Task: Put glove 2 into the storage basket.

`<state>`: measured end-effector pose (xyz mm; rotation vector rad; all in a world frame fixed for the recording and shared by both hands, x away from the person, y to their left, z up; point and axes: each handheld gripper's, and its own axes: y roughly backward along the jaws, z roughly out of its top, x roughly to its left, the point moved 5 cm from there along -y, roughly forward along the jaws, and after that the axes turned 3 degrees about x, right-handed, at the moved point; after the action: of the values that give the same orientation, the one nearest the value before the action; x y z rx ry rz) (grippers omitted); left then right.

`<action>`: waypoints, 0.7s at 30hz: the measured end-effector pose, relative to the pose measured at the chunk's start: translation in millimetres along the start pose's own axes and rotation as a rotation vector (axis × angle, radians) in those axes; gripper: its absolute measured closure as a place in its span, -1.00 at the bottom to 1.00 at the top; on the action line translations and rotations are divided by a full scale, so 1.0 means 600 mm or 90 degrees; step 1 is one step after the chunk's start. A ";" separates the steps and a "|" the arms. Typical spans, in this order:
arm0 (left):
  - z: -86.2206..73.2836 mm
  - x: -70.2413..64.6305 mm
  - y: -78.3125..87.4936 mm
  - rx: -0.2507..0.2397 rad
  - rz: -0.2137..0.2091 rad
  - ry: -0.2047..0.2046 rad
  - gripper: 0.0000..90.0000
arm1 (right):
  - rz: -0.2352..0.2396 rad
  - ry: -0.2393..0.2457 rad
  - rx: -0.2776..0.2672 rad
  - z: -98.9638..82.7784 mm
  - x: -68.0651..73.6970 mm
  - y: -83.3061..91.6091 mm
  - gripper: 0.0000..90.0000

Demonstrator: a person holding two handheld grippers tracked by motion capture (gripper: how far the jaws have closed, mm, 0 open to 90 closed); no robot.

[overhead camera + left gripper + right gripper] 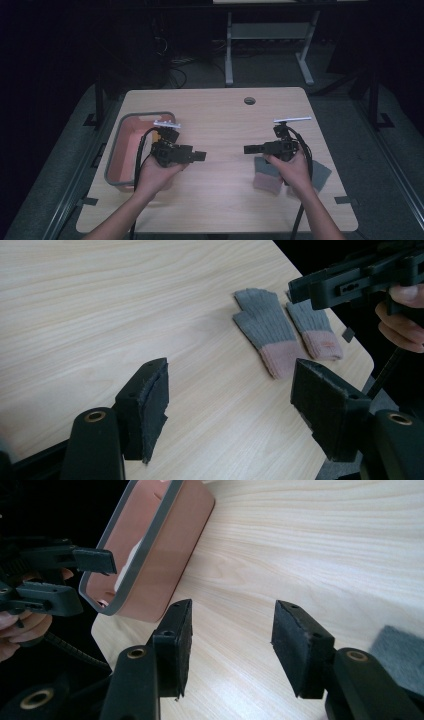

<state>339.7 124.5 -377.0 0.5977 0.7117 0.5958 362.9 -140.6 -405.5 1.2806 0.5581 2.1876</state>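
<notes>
Two grey gloves with pink cuffs lie flat near the table's right edge, one (265, 330) beside the other (312, 327); in the high view they (266, 176) sit under the right hand. My left gripper (200, 156) is held level over the table's left half, pointing right, jaws open and empty (230, 375). Opposite it, my right gripper (248, 149) points left, also open with nothing between its pads (232, 615). The two tips face each other across a gap of bare wood. A corner of a grey glove (400, 655) lies beyond the right jaw.
A pink bin with a grey rim (122, 125) stands along the table's left edge, just behind the left hand; it shows as (165, 555) in the right gripper view. A round cable hole (249, 100) sits at the far edge. A desk frame (270, 35) stands beyond the table.
</notes>
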 end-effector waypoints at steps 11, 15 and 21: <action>-0.001 -0.039 -0.034 0.008 -0.029 -0.029 -0.32 | -0.025 -0.007 -0.003 -0.023 -0.018 0.028 0.09; -0.002 -0.051 -0.044 0.008 -0.035 -0.036 -0.33 | -0.034 -0.009 -0.012 -0.029 -0.025 0.041 0.08; 0.001 -0.064 -0.052 0.011 -0.047 -0.041 -0.34 | -0.044 -0.013 -0.017 -0.043 -0.035 0.055 0.06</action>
<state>325.3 77.2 -381.8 0.6011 0.6767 0.5001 340.8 -181.1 -411.8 1.2508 0.5551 2.1162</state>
